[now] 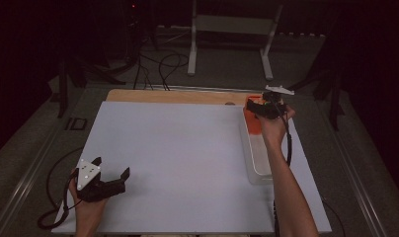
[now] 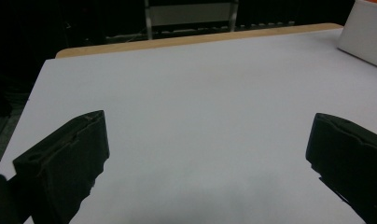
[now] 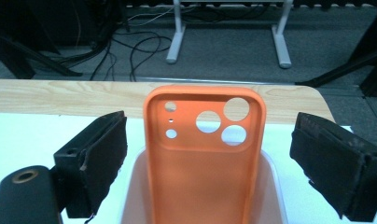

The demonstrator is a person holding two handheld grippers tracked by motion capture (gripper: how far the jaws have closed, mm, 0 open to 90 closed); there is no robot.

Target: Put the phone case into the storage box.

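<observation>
At about 2 o'clock on the table, the right gripper (image 1: 264, 105) hangs over the far end of a white tray (image 1: 254, 163). An orange phone case (image 3: 204, 158) stands in the tray, top end up w/ its camera holes showing, leaning on the tray's far end. In the right gripper view the case sits between the two black jaws, and both jaws are spread wide w/ gaps on each side. So the claw is wide open and has hold of nothing yet.

Down at 7 o'clock, the left gripper (image 1: 108, 178) rests low by the white mat (image 1: 178, 148), jaws wide apart too, nothing in them. It looks out over bare mat twd the tray corner at 1 o'clock.

Step in hand, I think: grab the case. To do it well, keep the case in the middle of the jaws, go down a bit so the pads meet the long side edges below the camera holes, then squeeze slow. The case is thin and bendy, prob soft, so a hard pinch could fold it. Lift straight up so it doesn't catch on the tray rim.
</observation>
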